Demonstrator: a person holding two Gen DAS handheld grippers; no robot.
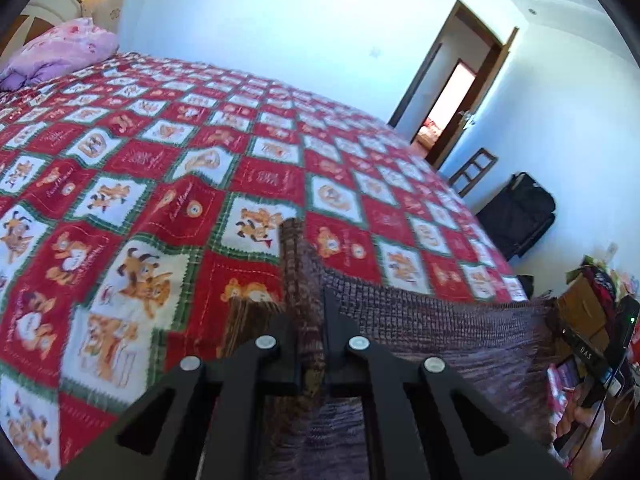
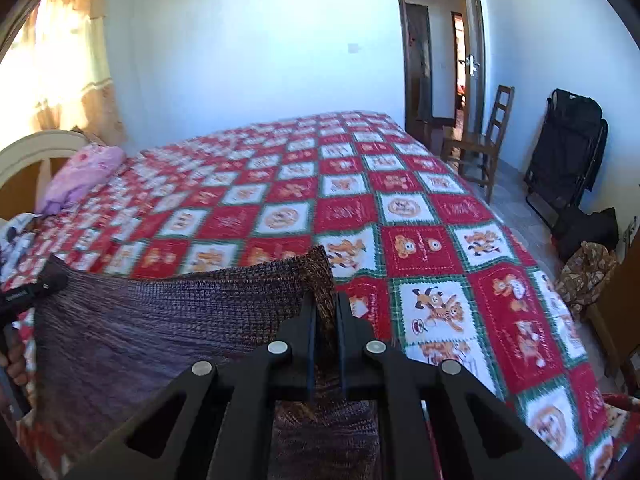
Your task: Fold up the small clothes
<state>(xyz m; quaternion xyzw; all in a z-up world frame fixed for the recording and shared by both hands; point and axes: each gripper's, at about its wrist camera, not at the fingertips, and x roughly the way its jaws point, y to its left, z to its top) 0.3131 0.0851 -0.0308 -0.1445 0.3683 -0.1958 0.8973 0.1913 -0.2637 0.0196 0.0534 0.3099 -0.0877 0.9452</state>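
Knit garment (image 1: pixel 440 328) is stretched between our two grippers above the bedspread (image 1: pixel 160 160): left gripper (image 1: pixel 310 320) and right gripper (image 2: pixel 325 320) each clamp a corner tight

- A bed (image 2: pixel 400 208) fills most of both wrist views, its top spread with a red, white and green checked blanket (image 1: pixel 168 168) printed with cartoon bears and dogs.
- A pink-and-purple pillow (image 1: pixel 60 54) lies on the blanket at about 10 o'clock in the left wrist view, at the end by the pale curved headboard (image 2: pixel 36 148); the right wrist view has it near 9 o'clock.
- A patterned white cloth (image 2: pixel 16 236) shows at the left rim of the right wrist view, about 9 o'clock; what it is cannot be told.
- The blanket lies mostly flat, with a low ridge near the centre in the left wrist view.
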